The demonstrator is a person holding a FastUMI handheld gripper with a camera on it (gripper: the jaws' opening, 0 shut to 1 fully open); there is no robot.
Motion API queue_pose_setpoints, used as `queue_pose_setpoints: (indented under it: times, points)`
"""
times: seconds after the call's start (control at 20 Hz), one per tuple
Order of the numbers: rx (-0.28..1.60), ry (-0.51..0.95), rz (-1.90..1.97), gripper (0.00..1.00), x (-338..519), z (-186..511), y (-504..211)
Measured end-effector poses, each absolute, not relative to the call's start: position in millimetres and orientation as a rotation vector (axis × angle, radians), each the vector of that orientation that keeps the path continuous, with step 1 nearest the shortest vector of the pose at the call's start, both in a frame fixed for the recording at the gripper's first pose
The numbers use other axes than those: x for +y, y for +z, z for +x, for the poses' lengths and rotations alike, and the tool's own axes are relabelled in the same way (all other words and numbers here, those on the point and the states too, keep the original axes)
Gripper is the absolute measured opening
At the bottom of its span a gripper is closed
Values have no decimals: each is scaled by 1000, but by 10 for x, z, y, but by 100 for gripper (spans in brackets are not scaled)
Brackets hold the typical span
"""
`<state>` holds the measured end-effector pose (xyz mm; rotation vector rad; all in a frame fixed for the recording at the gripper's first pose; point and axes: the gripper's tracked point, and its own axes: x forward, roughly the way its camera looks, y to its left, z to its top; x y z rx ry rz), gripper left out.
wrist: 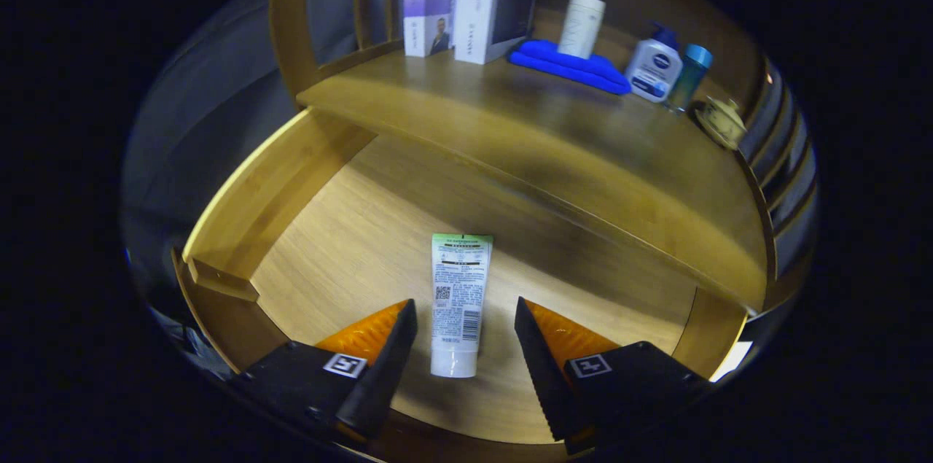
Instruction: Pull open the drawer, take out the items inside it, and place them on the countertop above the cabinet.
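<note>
Tool [466, 317] gapes wide around one tube [459, 302] lying in one open drawer [240, 200], untouched.

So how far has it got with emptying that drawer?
Done: the drawer is pulled open. In hand: the gripper is open, its fingers either side of a white tube lying on the drawer floor, not yet gripping it. Left: grip the tube and put it on the countertop, which holds books and bottles.
</note>
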<state>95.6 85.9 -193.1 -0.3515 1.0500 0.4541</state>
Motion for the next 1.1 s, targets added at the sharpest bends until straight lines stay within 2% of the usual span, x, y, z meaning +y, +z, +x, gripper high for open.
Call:
queue_pose_setpoints:
  times: [0.05, 0.25, 0.45, 0.6, 0.75, 1.1]
  points:
    - [1057, 465, -375, 89, 878, 959, -1972]
    - [1118, 484, -362, 90, 958, 955, -2170]
    - [1153, 472, -398, 77, 903, 945, -2341]
    - [1122, 499, -413, 53, 925, 934, -2330]
    - [1072, 466, -398, 27, 913, 1005, -2236]
    - [1021, 493, -293, 27, 985, 958, -1883]
